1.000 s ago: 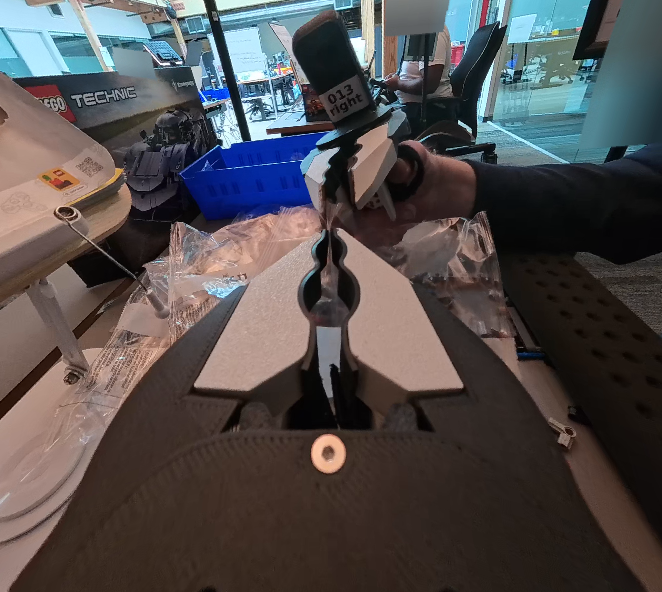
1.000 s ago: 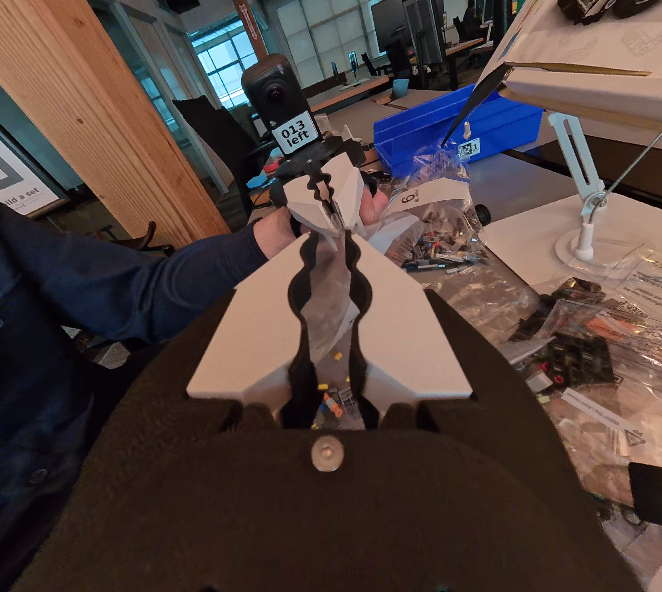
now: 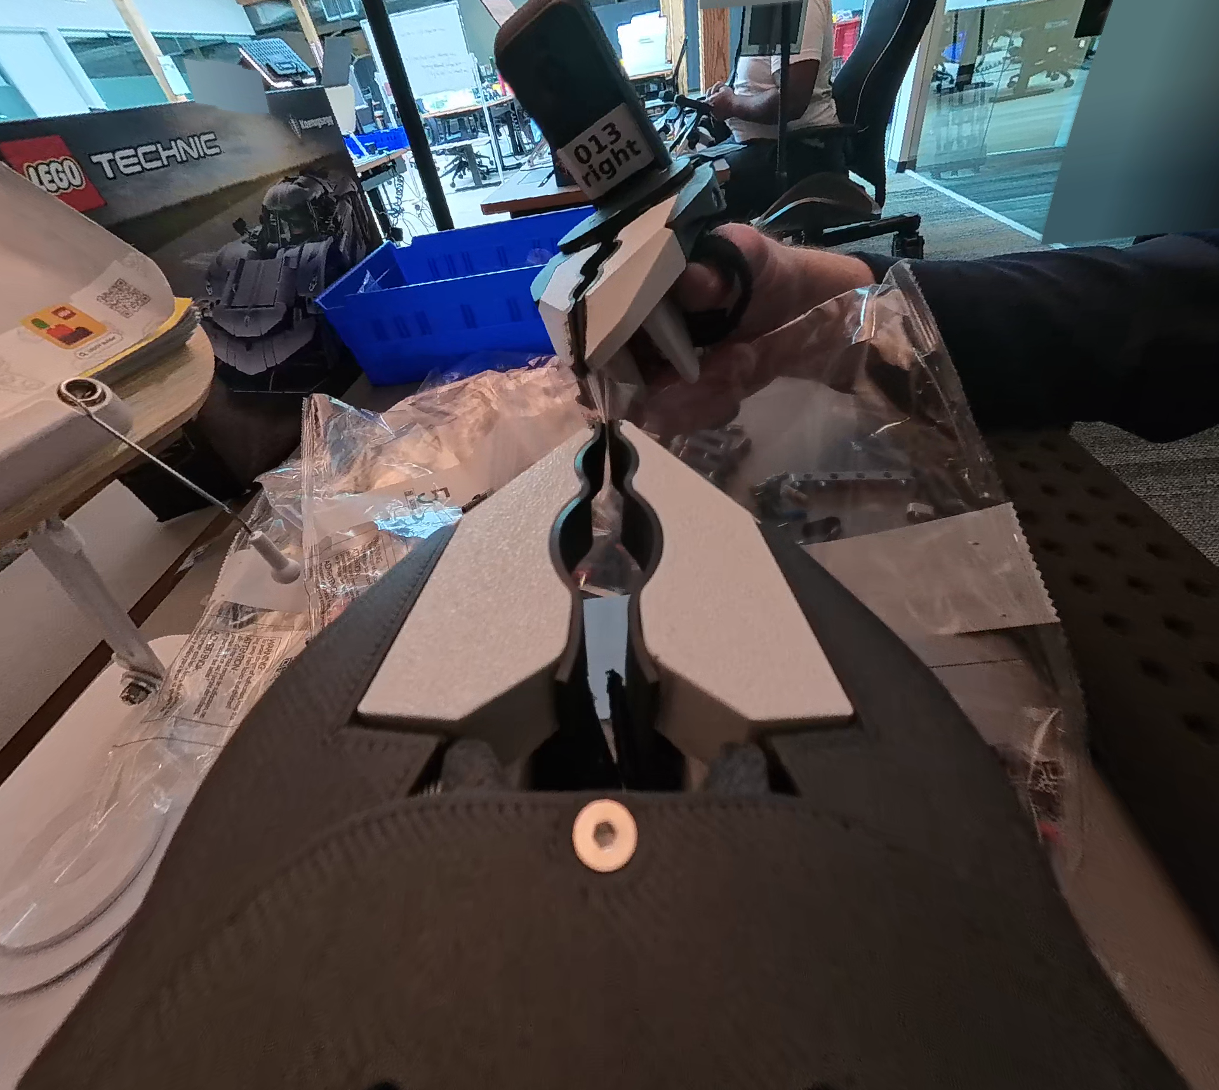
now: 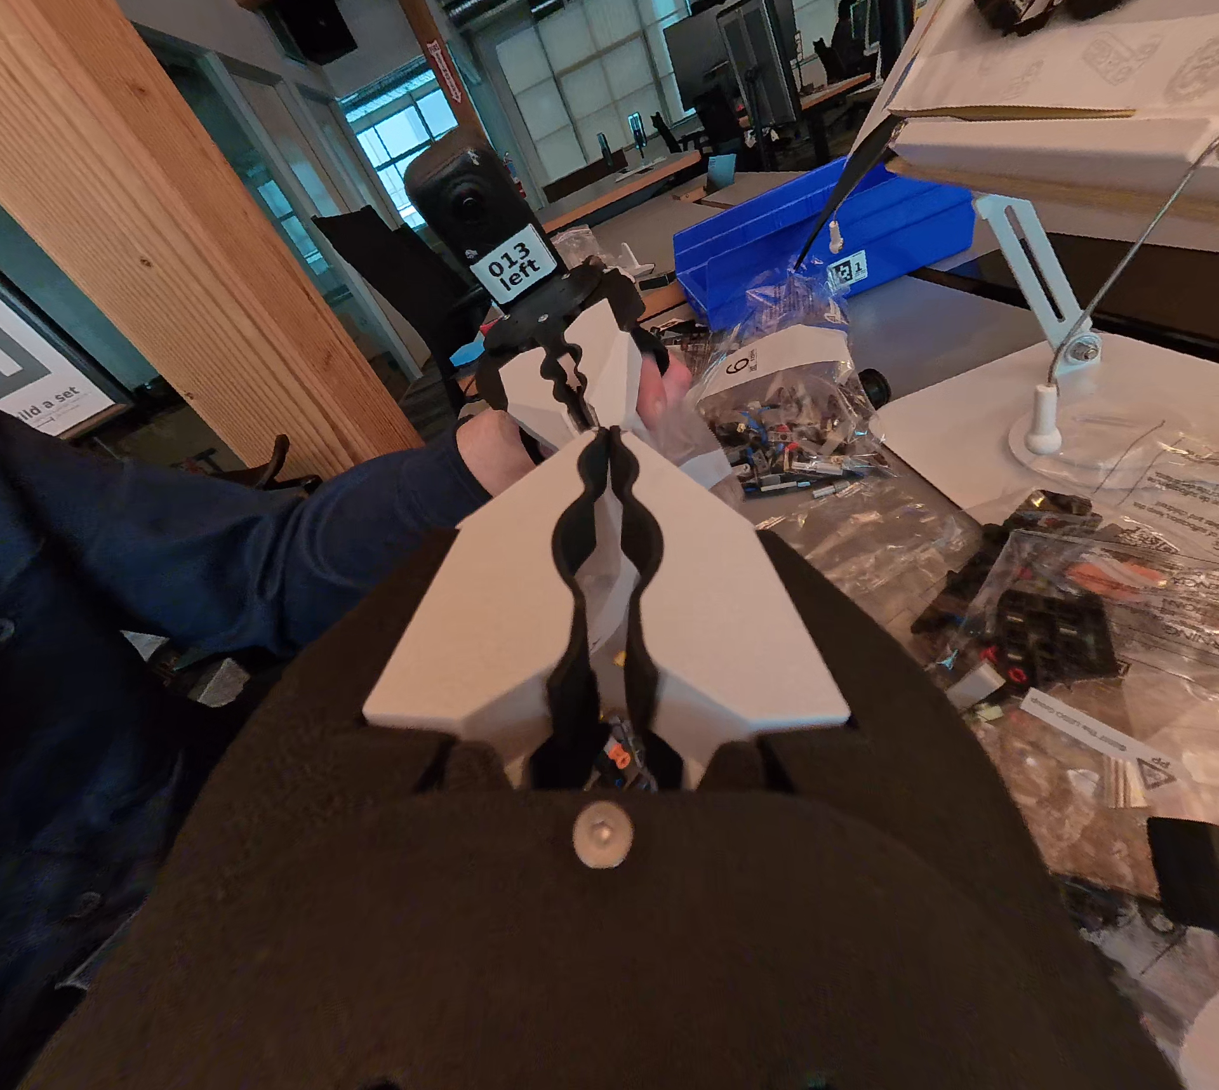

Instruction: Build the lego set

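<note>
A clear plastic bag of small dark Lego parts [image 3: 864, 399] hangs between both grippers above the table. My left gripper [image 3: 607, 432] is shut on one edge of the bag. My right gripper [image 3: 580, 366] faces it tip to tip and is shut on the same edge just beyond. In the right wrist view my right gripper [image 4: 605, 432] pinches the bag's film [image 4: 603, 537], and the left gripper [image 4: 584, 418] meets it at the tips. The bag's body spreads to the right in the left wrist view, with its white label panel [image 3: 923, 577] low down.
A blue bin [image 3: 448, 306] stands behind the grippers. An instruction booklet on a white stand [image 4: 1055, 69] overhangs the table. A numbered bag of parts [image 4: 785, 425] and more bags [image 4: 1029, 616] lie on the table. A black perforated mat [image 3: 1121, 563] lies to the right. Both grippers' tips are close together, under 4 cm apart.
The right gripper's jaws have closed tighter on the bag. The bag has swung out and spread wider on the right of the left wrist view. The right gripper has tilted.
</note>
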